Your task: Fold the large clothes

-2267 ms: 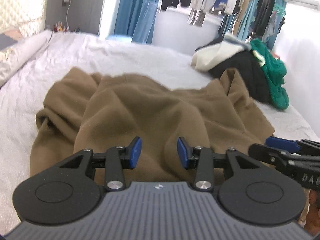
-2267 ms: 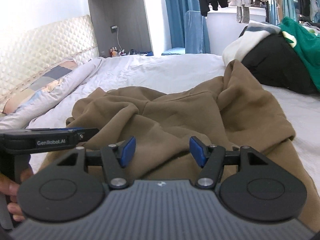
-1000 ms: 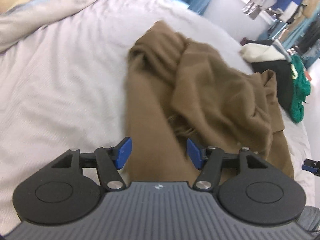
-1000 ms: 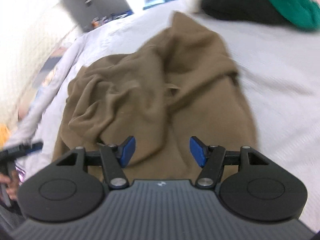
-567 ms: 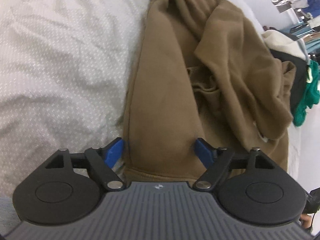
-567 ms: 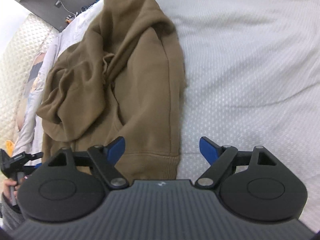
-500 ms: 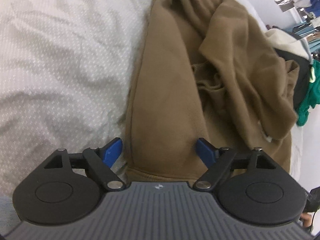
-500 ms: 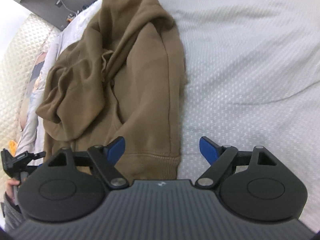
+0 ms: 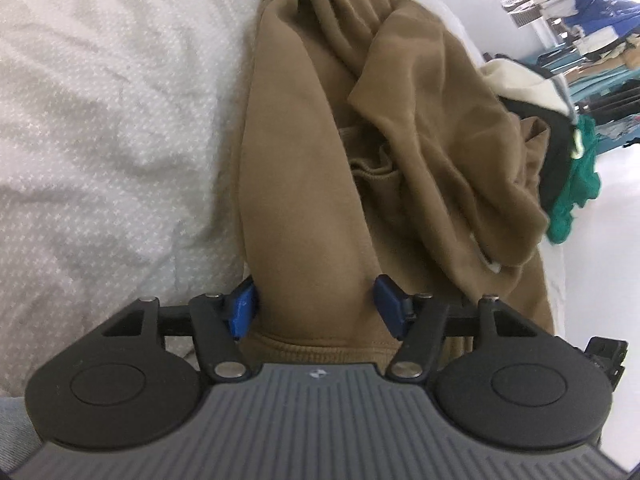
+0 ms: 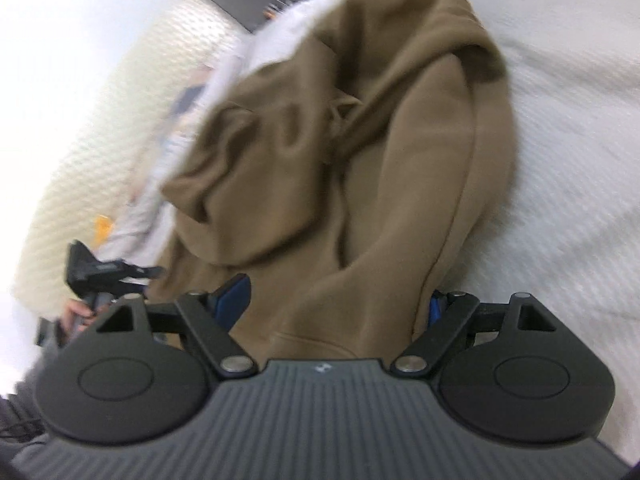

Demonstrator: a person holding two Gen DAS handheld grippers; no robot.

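A brown hoodie [image 9: 360,160] lies crumpled on the white bed [image 9: 100,120]. Its ribbed hem faces me. My left gripper [image 9: 316,304] is open, with the hem's left corner between its blue pads, the left pad at the fabric's edge. My right gripper [image 10: 336,300] is open around the hem's right corner of the hoodie [image 10: 360,160], fabric between its pads. The left gripper also shows in the right wrist view [image 10: 100,272], held by a hand.
A pile of cream, black and green clothes [image 9: 560,120] lies beyond the hoodie on the right. A quilted headboard [image 10: 100,140] and pillows stand at the left. Hanging clothes [image 9: 580,20] are at the far back.
Both grippers have dropped down and closed in on the hoodie's hem corners, their jaws opened wider, and the fabric now sits between the pads.
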